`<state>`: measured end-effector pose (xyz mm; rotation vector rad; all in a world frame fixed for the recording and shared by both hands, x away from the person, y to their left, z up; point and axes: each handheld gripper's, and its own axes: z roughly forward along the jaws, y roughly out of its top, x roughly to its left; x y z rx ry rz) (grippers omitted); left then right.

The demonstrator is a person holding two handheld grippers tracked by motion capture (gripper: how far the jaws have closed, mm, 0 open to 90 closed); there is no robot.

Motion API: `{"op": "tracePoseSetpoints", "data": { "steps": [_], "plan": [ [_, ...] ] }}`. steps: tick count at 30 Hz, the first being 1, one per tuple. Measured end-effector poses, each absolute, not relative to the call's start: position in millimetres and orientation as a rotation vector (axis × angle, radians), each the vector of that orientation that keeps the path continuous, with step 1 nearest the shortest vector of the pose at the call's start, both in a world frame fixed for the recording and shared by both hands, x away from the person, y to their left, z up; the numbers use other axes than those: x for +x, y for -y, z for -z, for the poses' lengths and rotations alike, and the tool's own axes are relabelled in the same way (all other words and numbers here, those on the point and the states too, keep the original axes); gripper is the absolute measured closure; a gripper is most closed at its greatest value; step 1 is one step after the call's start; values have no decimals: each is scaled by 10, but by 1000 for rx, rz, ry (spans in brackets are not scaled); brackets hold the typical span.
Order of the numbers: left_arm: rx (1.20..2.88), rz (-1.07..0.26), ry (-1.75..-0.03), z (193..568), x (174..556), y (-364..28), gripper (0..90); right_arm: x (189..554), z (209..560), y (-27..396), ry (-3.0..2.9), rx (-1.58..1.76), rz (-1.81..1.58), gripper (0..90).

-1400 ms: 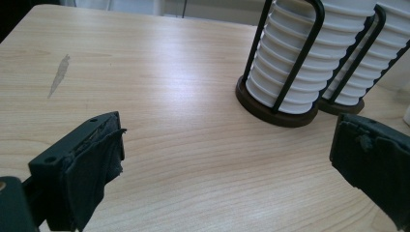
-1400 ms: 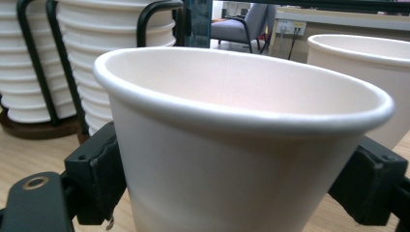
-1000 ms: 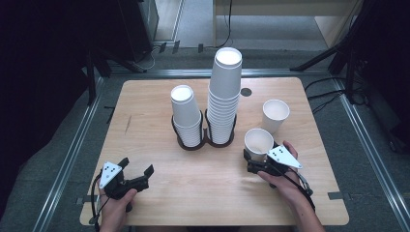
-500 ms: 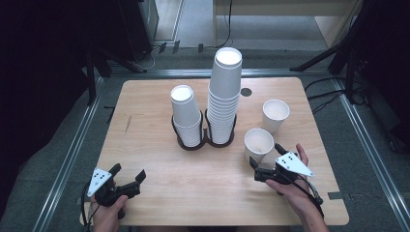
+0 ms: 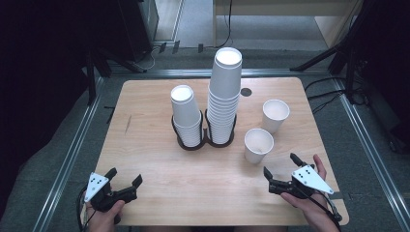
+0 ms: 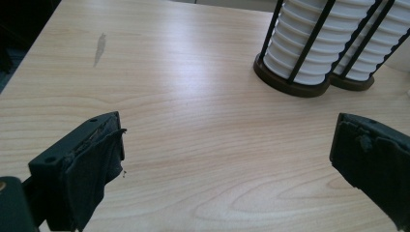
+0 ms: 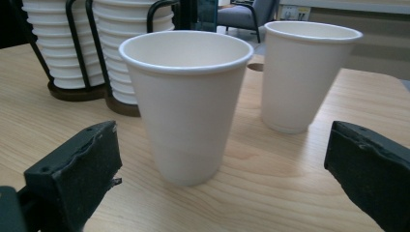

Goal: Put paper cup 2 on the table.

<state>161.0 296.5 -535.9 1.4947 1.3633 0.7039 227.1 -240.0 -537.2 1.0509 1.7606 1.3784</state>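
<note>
- A light wooden table (image 5: 159,96) with rounded corners carries everything.
- A dark two-ring cup holder (image 5: 205,140) stands at its middle, a stack of white paper cups in each ring.
- Right of the holder, a near cup (image 5: 258,145) stands upright.
- Beyond that, farther right of the holder, a far cup (image 5: 275,115) stands upright.
- A dark round hole (image 5: 246,92) lies behind the holder.

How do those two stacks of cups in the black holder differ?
The right stack is much taller than the left stack, rising well above the black holder with many more cup rims showing. The left stack barely tops the holder's wires. Both are white paper cups, stacked upside down, standing side by side.
</note>
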Motion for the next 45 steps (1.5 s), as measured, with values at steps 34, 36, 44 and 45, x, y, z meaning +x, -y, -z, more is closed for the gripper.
{"op": "tracePoseSetpoints", "data": {
  "steps": [34, 36, 44, 45],
  "plan": [
    [1468, -757, -1464, 5420, 1519, -3381, 0, 1941, 5537, 3490, -1549, 1331, -1162, 0],
    [1470, -759, -1464, 5423, 1525, -3381, 0, 1933, 5539, 3489, -1551, 1336, -1157, 0],
    [1474, -746, -1465, 5427, 1558, -3368, 0, 1911, 5540, 3521, -1524, 1364, -1156, 0],
    [1475, -744, -1464, 5431, 1565, -3364, 0, 1910, 5540, 3518, -1520, 1363, -1154, 0]
  ]
}}
